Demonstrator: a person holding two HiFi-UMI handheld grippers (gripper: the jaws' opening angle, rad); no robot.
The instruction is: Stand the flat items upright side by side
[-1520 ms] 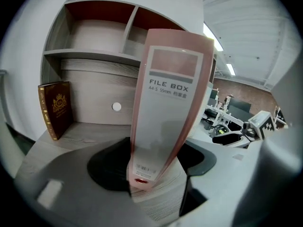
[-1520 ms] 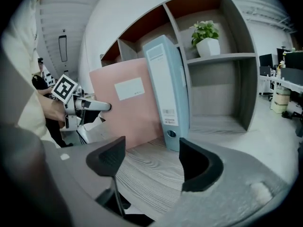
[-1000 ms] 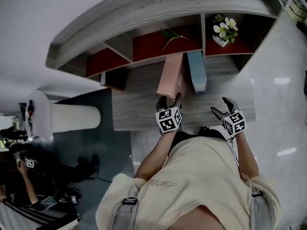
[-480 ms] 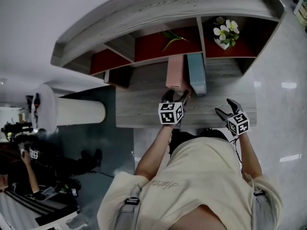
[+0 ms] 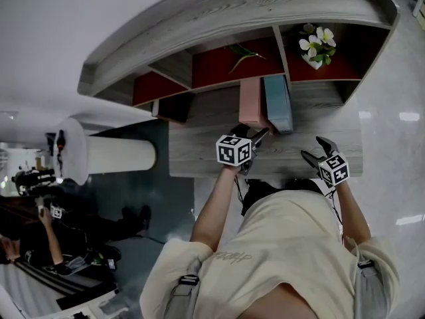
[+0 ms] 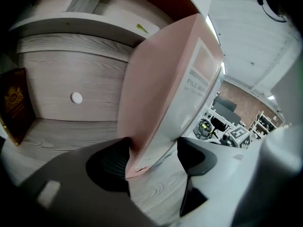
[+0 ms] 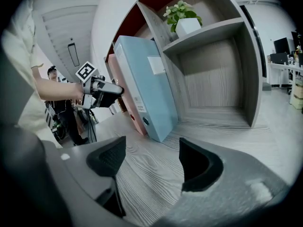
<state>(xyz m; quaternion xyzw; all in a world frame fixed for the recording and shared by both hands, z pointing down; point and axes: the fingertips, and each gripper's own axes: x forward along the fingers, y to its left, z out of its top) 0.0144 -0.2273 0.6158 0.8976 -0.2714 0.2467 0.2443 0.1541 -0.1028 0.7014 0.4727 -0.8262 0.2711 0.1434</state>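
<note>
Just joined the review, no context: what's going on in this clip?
A person works at a wooden desk with a gripper in each hand. The pink binder and blue binder stand upright side by side. The left gripper has the pink binder's near edge between its jaws, which are opening, so it looks like a release. The right gripper hovers open and empty over the desk.
</note>
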